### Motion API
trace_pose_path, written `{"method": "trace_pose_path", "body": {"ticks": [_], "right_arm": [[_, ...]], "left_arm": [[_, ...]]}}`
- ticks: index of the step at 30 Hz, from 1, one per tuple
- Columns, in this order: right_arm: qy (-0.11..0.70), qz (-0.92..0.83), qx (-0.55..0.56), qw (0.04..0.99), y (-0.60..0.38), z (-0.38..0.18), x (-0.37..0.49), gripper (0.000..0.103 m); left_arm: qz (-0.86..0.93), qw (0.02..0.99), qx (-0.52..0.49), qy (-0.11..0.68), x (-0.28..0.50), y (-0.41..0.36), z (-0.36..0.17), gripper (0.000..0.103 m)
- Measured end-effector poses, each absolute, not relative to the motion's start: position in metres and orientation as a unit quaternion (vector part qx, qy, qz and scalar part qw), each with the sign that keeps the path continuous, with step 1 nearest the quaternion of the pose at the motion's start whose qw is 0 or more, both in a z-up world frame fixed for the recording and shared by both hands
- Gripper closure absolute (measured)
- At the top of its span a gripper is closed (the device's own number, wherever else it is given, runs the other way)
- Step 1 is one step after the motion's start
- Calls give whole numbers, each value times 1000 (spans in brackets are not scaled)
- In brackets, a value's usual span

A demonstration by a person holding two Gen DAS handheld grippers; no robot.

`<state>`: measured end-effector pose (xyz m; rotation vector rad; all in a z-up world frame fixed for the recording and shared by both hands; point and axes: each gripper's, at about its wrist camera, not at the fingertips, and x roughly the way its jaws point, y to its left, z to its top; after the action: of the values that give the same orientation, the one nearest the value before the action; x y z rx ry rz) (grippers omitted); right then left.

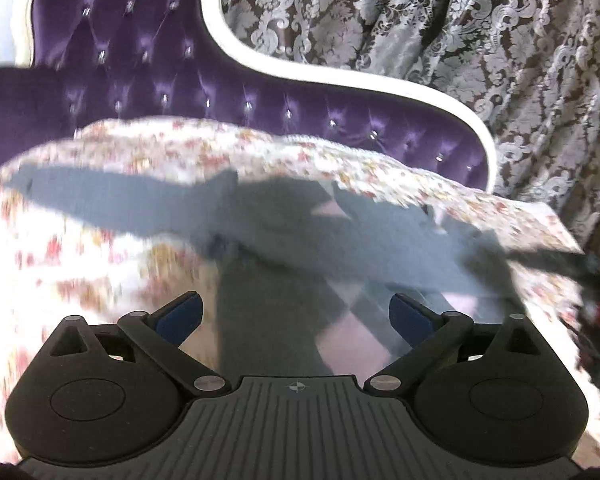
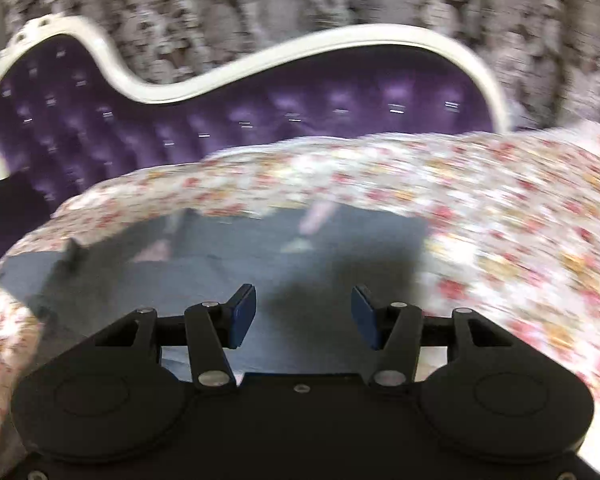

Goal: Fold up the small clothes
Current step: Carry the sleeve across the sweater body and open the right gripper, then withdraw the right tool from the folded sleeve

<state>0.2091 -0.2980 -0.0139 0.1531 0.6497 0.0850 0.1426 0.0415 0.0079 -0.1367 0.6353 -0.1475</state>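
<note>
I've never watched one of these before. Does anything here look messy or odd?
Only mildly: the grey garment lies spread at a slant on the floral sheet, unfolded. Both the left gripper and the right gripper are open above it. Blur hides finer detail.

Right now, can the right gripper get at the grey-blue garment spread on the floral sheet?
Probably yes. The right gripper is open, with the grey-blue garment lying flat on the floral sheet directly beneath and ahead of its fingers. Nothing sits between them, though blur hides the exact gap.

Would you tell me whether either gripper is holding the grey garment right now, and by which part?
Neither: the left gripper and right gripper are both open above the grey garment.
</note>
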Motion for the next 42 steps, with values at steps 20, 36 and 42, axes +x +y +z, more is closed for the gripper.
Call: {"method": "trace_pose_path", "body": {"ticks": [20, 36, 42], "right_arm": [[343, 28, 77, 936, -312, -50, 234, 93], [325, -8, 141, 935, -364, -44, 218, 63], [334, 10, 101, 937, -351, -43, 193, 53]], "left_arm": [[-44, 948, -17, 314, 236, 12, -24, 2], [-37, 925, 1, 378, 264, 24, -63, 1], [-42, 923, 5, 382, 266, 24, -64, 0]]}}
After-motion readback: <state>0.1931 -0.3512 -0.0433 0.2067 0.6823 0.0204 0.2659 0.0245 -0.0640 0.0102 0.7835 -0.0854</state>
